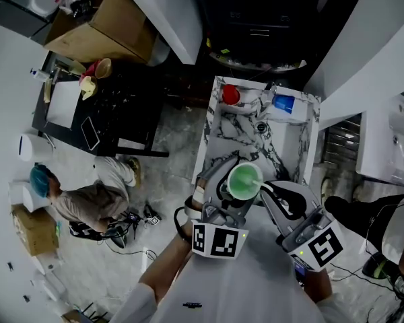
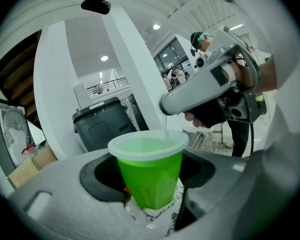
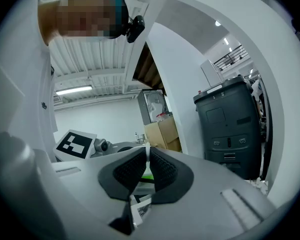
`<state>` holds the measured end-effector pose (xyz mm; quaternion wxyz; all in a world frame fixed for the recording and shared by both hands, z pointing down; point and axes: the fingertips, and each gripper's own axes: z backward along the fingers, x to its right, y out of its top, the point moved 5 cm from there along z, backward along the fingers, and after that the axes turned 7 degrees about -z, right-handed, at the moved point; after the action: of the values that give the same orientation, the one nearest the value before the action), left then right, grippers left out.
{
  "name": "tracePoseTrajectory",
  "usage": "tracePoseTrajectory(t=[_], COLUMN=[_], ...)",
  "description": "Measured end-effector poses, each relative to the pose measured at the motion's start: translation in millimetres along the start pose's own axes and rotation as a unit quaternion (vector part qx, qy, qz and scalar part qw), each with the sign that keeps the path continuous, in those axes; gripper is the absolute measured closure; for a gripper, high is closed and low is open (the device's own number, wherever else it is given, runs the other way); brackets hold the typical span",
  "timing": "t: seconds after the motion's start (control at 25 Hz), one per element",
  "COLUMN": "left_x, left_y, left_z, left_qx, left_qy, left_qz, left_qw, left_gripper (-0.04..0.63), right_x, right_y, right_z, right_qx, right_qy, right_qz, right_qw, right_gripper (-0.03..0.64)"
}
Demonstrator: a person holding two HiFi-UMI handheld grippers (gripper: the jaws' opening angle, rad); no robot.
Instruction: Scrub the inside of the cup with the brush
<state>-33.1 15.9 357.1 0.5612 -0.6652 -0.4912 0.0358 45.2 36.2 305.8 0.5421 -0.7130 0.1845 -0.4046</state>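
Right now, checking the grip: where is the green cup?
Head view centre: the green cup stands upright in the left gripper's jaws; the right gripper, pinching a white brush handle, is just to its right.

Looked pretty dim and bluish from the head view, with dark corners and straight edges bent hard by the fisheye. Came out flat and soft there, barely any contrast. Got much brighter in both gripper views, lit from overhead by round ceiling lights in the left one and a long tube light in the right. Caught the green cup glowing, backlit right through its wall. Went soft and smeary up close, plain black round the circular frame.
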Motion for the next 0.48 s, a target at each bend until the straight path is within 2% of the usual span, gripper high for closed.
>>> tracePoseTrajectory(t=[0.48], left_x=[-3.0], left_y=[-2.2], left_z=[7.2], left_qx=[-0.003], left_qy=[0.009], left_qz=[-0.002], left_qw=[1.0000], left_gripper=[0.290], right_x=[-20.5], right_y=[4.0], right_z=[-18.0], right_qx=[-0.002], right_qy=[0.054], right_qz=[0.006], right_qw=[0.999], right_gripper=[0.589])
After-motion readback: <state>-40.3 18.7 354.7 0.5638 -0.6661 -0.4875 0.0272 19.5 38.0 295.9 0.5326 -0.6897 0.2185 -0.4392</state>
